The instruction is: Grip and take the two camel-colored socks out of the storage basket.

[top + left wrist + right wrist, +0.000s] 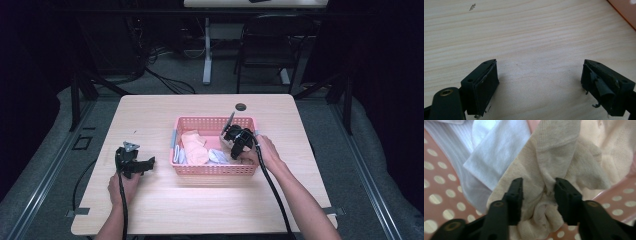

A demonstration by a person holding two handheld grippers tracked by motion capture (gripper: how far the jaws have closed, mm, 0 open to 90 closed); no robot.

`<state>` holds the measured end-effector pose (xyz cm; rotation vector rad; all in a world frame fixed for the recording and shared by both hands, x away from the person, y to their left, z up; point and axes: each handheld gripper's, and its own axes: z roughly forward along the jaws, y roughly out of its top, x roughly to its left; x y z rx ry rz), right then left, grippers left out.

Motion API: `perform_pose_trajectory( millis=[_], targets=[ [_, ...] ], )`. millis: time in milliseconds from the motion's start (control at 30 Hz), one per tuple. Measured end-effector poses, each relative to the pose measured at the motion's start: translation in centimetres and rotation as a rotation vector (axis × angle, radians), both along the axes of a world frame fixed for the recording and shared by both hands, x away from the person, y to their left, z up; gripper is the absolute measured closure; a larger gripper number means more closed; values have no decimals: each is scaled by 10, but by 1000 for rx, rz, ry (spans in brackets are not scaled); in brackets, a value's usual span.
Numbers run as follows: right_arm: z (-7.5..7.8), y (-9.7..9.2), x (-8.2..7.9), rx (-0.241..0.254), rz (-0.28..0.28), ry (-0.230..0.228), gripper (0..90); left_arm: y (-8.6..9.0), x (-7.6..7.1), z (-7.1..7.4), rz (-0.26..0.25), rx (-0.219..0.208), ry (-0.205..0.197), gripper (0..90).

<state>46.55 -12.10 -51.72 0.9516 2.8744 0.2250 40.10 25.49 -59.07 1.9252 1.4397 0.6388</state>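
Two grippers in play. Right gripper (537, 195) is down inside the pink basket (215, 170), jaws either side of a bunched beige sock (544, 170), pads against the fabric fold. Sock lies in the basket's right part, partly over a pale blue-white sock (491, 152); a peach cloth (194, 146) sits to the left. Left gripper (539, 85) rests on the wooden table (529, 30), jaws wide apart, nothing between them, well left of the basket.

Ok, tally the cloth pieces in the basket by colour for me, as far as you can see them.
Peach-pink cloth: 1
White or pale blue cloth: 1, possibly more folded together
Beige cloth, between the right gripper jaws: 1
Total: 3 in the pink basket
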Motion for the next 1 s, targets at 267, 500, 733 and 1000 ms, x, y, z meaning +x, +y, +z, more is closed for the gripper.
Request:
perform_pose_trajectory(
  millis=[267,500,733,1000],
  targets=[
    [-5,8,6,24,-19,48,285,0,0,0,0,0,1,138],
    [-10,12,11,-16,-66,24,469,0,0,0,0,0,0,138],
    [-9,8,10,-11,-93,16,807,0,0,0,0,0,1,138],
    [7,-2,5,66,-112,13,863,0,0,0,0,-1,1,138]
  ],
)
